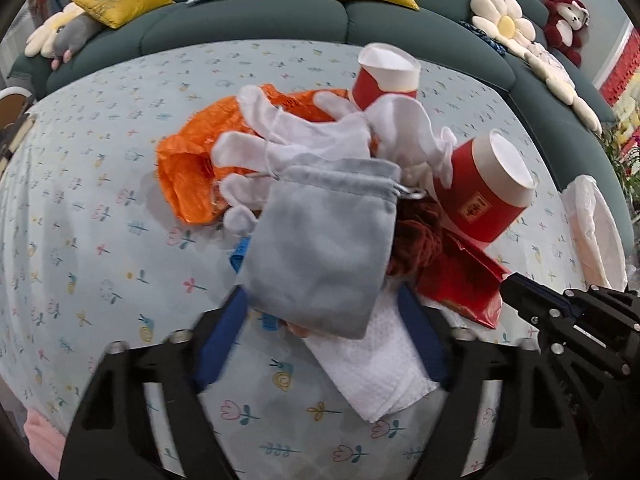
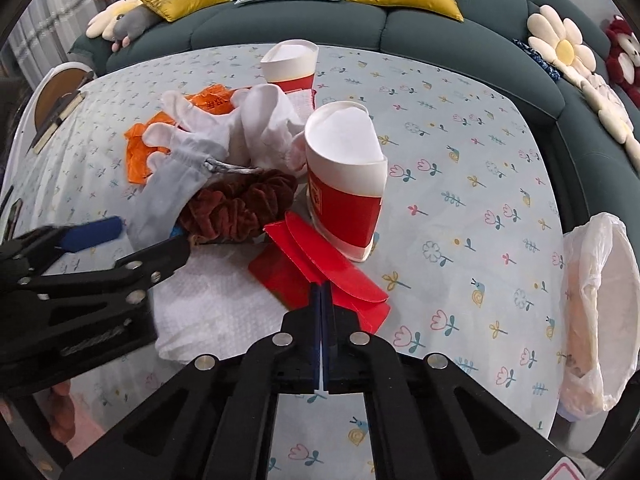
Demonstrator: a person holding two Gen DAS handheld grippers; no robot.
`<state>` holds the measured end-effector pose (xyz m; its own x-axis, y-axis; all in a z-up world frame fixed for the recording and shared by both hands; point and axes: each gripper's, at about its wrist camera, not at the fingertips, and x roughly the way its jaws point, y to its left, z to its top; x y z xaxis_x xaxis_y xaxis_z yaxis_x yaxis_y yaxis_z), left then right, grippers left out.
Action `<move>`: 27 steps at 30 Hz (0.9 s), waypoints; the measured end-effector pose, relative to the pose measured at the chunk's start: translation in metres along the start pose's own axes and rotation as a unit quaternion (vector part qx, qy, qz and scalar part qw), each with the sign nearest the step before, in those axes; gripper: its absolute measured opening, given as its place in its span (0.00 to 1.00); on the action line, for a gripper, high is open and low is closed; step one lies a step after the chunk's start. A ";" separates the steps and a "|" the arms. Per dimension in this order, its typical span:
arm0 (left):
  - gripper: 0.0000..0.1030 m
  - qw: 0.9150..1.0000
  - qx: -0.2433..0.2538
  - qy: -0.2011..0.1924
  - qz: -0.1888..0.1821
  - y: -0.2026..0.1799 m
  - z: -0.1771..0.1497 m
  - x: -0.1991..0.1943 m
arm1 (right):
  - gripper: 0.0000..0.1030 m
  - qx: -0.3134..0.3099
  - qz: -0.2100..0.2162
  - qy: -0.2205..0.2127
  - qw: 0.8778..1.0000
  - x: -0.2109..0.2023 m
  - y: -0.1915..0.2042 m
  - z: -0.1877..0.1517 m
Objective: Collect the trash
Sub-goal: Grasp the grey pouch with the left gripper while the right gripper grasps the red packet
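Note:
A heap of trash lies on the flowered tablecloth (image 1: 100, 208). My left gripper (image 1: 322, 300) points down at it, open, with a grey drawstring pouch (image 1: 316, 248) between its blue pads (image 1: 224, 336); the right pad stands clear of the pouch. My right gripper (image 2: 321, 286) is shut on the edge of a red folded envelope (image 2: 320, 264). Around them lie white gloves (image 1: 304, 132), an orange plastic bag (image 1: 188, 160), a brown scrunchie (image 2: 240, 204), a white napkin (image 2: 216, 304) and two red-and-white paper cups (image 2: 344, 184) (image 2: 290, 64). The left gripper (image 2: 150, 234) also shows in the right wrist view.
A bin lined with a clear plastic bag (image 2: 596, 312) stands off the table's right edge. A dark green sofa (image 2: 440, 28) with yellow and pale cushions and plush toys curves behind the table. A round stool (image 2: 56, 92) stands at the far left.

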<state>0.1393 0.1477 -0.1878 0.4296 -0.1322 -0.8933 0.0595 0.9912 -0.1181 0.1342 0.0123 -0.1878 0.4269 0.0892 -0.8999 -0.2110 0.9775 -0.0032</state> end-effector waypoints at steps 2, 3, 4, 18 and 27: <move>0.49 1.000 -0.004 0.003 -0.002 0.001 0.000 0.001 | 0.00 0.004 0.008 -0.003 1.000 -0.006 -0.001 -0.001; 0.40 1.000 -0.008 0.002 -0.007 0.003 -0.001 -0.001 | 0.00 0.005 0.011 -0.006 1.000 -0.009 -0.002 -0.002; 0.34 1.000 -0.010 0.002 -0.010 0.002 0.000 -0.001 | 0.00 0.005 0.014 -0.009 1.000 -0.013 -0.002 -0.002; 0.09 0.999 -0.026 -0.033 -0.021 -0.002 -0.001 -0.049 | 0.57 0.028 0.014 -0.029 0.999 -0.029 -0.021 -0.004; 0.09 0.999 -0.026 -0.040 -0.019 -0.007 0.003 -0.068 | 0.20 0.004 0.011 0.013 1.000 0.021 -0.017 0.000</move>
<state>0.1126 0.1500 -0.1247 0.4985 -0.1676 -0.8505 0.0319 0.9840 -0.1751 0.1466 -0.0028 -0.2064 0.3996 0.1069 -0.9104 -0.2131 0.9768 0.0211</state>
